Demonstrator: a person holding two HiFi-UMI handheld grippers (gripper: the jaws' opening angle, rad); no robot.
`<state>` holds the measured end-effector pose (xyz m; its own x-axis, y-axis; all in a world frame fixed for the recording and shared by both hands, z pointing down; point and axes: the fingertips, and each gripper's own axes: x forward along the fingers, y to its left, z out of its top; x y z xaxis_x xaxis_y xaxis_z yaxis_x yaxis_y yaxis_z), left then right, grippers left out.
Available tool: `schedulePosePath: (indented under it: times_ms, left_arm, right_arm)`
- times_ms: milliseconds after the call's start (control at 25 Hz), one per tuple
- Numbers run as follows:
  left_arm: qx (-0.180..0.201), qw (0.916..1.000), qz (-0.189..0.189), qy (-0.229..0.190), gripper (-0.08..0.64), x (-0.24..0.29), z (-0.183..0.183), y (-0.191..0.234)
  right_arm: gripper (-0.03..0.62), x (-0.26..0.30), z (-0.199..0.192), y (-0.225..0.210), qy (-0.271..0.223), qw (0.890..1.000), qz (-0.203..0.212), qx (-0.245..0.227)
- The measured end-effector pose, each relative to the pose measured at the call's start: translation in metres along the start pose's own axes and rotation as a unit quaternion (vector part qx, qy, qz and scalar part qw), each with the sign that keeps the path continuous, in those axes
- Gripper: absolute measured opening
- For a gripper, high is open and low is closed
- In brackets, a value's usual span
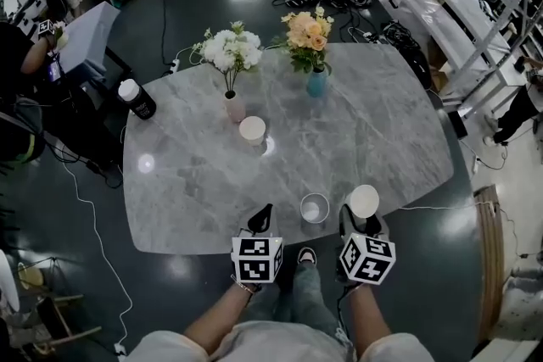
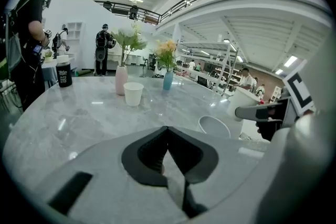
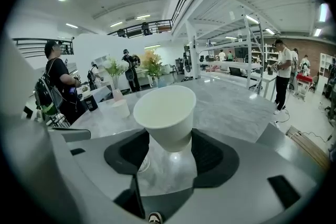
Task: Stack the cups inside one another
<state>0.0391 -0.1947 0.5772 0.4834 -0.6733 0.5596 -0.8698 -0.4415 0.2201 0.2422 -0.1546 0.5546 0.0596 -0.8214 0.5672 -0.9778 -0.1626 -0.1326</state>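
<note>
Jaws: my right gripper (image 3: 169, 150) pinches a cup (image 3: 165, 110), my left gripper (image 2: 167, 132) is closed on nothing; tilted, it may snag the nine-o'clock cup (image 1: 314, 208).

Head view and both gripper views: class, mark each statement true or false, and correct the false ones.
1. The right gripper grips a white cup. True.
2. The left gripper grips a cup too. False: its jaws are together, with nothing between them.
3. All the cups are nested. False: a second cup stands near the table's front edge and a third cup beside the pink vase, none inside another.
4. Two vases of flowers stand on the table. True: the pink vase and a blue vase.
</note>
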Motion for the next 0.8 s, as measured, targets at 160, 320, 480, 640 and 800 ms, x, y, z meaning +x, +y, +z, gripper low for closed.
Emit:
schedulePosePath:
  times_ms: [160,320,480,640,800]
  left_arm:
    - [0.008,0.9999,-0.011,-0.004,-0.005,-0.009,0.002,0.0]
    - [-0.003,0.9998,-0.019,-0.008,-0.005,-0.018,0.005,0.003]
    - [-0.003,0.9997,-0.019,-0.014,-0.005,-0.027,0.008,0.009]
    - [-0.006,0.9997,-0.015,-0.018,-0.005,-0.031,0.006,0.019]
    - [-0.011,0.9997,-0.01,-0.02,-0.005,-0.034,0.004,0.027]
  right_arm:
    - [0.227,-0.012,0.001,0.016,-0.007,1.0,0.002,0.0]
    - [0.227,-0.02,0.001,0.029,-0.011,1.0,0.005,-0.002]
    - [0.227,-0.026,0.003,0.039,-0.014,1.0,0.008,-0.002]
    - [0.227,-0.023,0.002,0.052,-0.015,1.0,0.015,-0.004]
    - [0.227,-0.021,0.0,0.066,-0.014,1.0,0.025,-0.008]
